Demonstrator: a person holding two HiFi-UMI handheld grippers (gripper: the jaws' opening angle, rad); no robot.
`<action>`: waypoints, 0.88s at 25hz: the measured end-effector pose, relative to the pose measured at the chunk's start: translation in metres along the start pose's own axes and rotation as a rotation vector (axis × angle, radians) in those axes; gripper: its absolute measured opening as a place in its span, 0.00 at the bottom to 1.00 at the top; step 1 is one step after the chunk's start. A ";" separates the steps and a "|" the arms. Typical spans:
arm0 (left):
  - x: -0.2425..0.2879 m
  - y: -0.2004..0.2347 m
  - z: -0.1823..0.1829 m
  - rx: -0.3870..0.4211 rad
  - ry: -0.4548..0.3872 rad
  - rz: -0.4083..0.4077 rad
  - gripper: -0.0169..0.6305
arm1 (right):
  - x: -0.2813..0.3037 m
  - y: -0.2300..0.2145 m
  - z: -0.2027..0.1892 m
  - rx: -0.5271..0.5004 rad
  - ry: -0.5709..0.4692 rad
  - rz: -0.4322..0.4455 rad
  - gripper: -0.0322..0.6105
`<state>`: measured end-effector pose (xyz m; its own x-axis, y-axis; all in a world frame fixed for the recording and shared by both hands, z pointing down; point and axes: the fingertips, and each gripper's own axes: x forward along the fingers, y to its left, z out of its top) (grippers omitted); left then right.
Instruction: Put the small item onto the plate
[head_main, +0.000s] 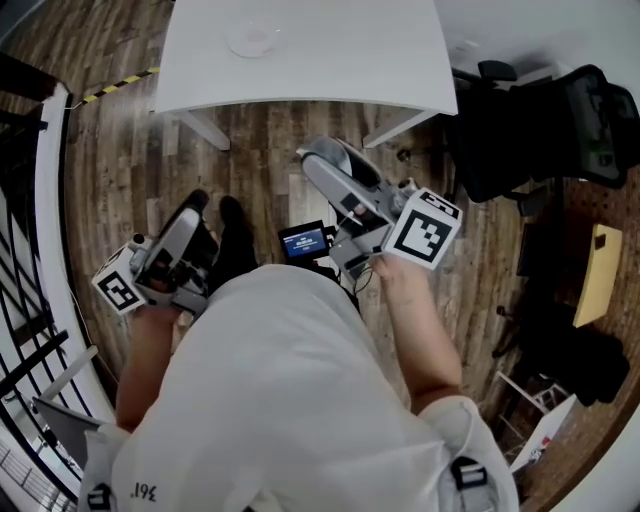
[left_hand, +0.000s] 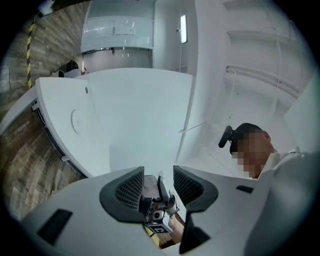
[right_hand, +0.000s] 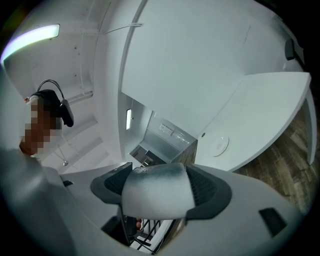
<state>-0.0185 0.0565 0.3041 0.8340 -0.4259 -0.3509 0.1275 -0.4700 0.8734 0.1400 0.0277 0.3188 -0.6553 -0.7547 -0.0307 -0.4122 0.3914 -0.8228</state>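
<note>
A clear round plate (head_main: 253, 40) lies on the white table (head_main: 350, 60), far ahead of both grippers. It also shows as a faint disc, the plate (left_hand: 76, 121) in the left gripper view and the plate (right_hand: 219, 145) in the right gripper view. My right gripper (head_main: 330, 165) is held over the wooden floor, short of the table's front edge. It is shut on a small grey-white rounded item (right_hand: 157, 192) that fills the gap between the jaws. Lower left, my left gripper (head_main: 190, 225) stands open with nothing between its fingers (left_hand: 131, 189).
A black office chair (head_main: 540, 130) stands right of the table. A black railing (head_main: 30, 330) runs along the left. Yellow-black tape (head_main: 120, 85) marks the floor by the table's left corner. A small lit screen (head_main: 305, 242) sits at the person's waist.
</note>
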 end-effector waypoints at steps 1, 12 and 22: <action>0.001 0.004 0.015 -0.003 0.009 -0.007 0.31 | 0.013 -0.001 0.001 0.004 -0.007 -0.008 0.58; -0.005 0.043 0.134 -0.069 0.168 -0.065 0.31 | 0.135 0.001 0.016 -0.024 -0.097 -0.082 0.58; -0.003 0.061 0.160 -0.102 0.204 -0.082 0.31 | 0.158 -0.013 0.032 -0.080 -0.136 -0.170 0.58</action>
<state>-0.0989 -0.0951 0.3044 0.9085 -0.2190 -0.3559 0.2447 -0.4115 0.8779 0.0622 -0.1130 0.3064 -0.4829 -0.8753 0.0242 -0.5622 0.2888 -0.7749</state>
